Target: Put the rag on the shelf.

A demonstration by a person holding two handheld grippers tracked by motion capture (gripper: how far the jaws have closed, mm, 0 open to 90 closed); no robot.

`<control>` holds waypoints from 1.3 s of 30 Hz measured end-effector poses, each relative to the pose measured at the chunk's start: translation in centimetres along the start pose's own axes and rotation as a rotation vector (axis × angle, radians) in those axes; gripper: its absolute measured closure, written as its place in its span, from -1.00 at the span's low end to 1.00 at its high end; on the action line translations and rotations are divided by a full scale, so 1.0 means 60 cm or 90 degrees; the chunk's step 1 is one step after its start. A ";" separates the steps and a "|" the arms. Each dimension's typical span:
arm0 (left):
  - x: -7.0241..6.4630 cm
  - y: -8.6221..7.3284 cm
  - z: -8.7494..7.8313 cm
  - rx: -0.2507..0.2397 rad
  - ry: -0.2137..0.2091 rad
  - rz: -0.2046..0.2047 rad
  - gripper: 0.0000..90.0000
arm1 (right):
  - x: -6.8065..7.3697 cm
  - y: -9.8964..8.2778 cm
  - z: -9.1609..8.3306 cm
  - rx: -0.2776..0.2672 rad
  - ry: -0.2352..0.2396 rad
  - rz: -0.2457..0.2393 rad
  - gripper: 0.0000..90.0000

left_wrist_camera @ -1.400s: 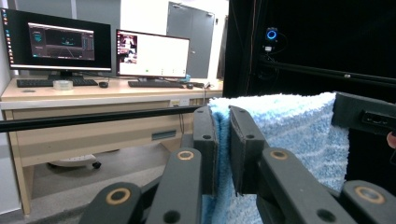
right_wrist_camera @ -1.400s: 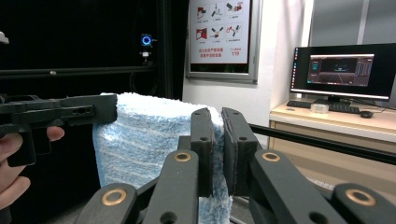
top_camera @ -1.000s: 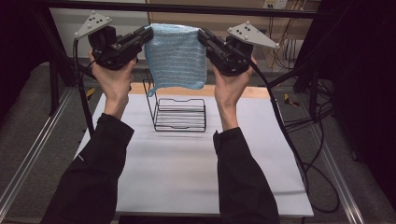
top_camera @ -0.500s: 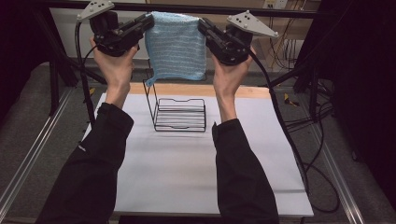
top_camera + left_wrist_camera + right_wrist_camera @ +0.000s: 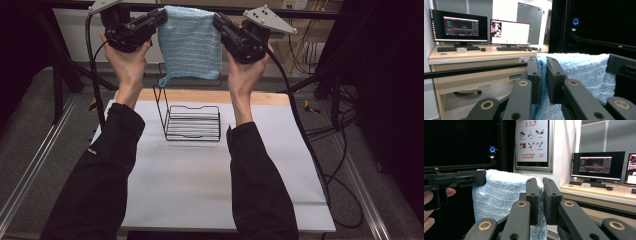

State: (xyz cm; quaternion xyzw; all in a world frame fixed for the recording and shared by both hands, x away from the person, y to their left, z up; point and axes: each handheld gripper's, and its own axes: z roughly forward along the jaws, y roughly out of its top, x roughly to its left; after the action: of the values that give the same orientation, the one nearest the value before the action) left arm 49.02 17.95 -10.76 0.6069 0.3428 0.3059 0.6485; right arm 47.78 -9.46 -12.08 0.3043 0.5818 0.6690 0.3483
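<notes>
Left gripper (image 5: 159, 16) and right gripper (image 5: 219, 21) each pinch tight top corner of blue towel (image 5: 191, 45). Towel hangs flat between them, high above wire rack (image 5: 192, 122), both hands equally near.

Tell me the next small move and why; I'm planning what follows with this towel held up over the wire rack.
Probably lower both hands together toward the wire rack. The blue towel hangs stretched between the left gripper and right gripper, each clamped on an upper corner, high above the rack on the white table. The towel's bottom edge hangs clear above the rack, so it likely must come down first.
</notes>
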 end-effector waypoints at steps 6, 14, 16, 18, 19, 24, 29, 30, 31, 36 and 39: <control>0.005 0.005 0.006 -0.002 0.001 0.007 0.82 | -0.003 0.004 0.010 0.002 -0.005 -0.006 0.87; 0.019 -0.001 0.019 0.008 0.005 0.016 0.82 | -0.010 -0.002 0.028 0.018 -0.010 -0.013 0.87; 0.024 -0.008 0.022 0.006 0.004 0.010 0.82 | -0.012 -0.006 0.032 0.024 -0.012 -0.016 0.87; 0.028 -0.015 0.026 0.011 0.005 0.007 0.82 | -0.013 -0.011 0.036 0.030 -0.012 -0.016 0.87; 0.030 -0.019 0.028 0.014 0.003 0.006 0.82 | -0.015 -0.013 0.038 0.034 -0.013 -0.016 0.87; 0.036 -0.033 0.032 0.023 0.003 0.006 0.82 | -0.020 -0.025 0.044 0.052 -0.014 -0.011 0.87; 0.040 -0.048 0.033 0.033 0.004 0.006 0.82 | -0.024 -0.041 0.047 0.067 -0.011 -0.009 0.87; 0.040 -0.052 0.032 0.035 0.002 0.007 0.82 | -0.025 -0.044 0.047 0.069 -0.009 -0.008 0.87; 0.040 -0.055 0.032 0.035 0.002 0.006 0.82 | -0.025 -0.046 0.047 0.071 -0.009 -0.006 0.87; 0.045 -0.073 0.028 0.045 0.003 0.005 0.82 | -0.026 -0.062 0.048 0.080 -0.001 -0.001 0.87; 0.047 -0.084 0.024 0.052 0.004 0.011 0.82 | -0.026 -0.071 0.050 0.091 0.006 0.000 0.87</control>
State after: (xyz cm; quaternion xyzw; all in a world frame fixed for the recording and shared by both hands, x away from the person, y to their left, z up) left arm 51.74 19.02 -15.97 0.6346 0.3519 0.2993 0.6196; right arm 51.55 -8.69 -15.91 0.3252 0.6298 0.6270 0.3232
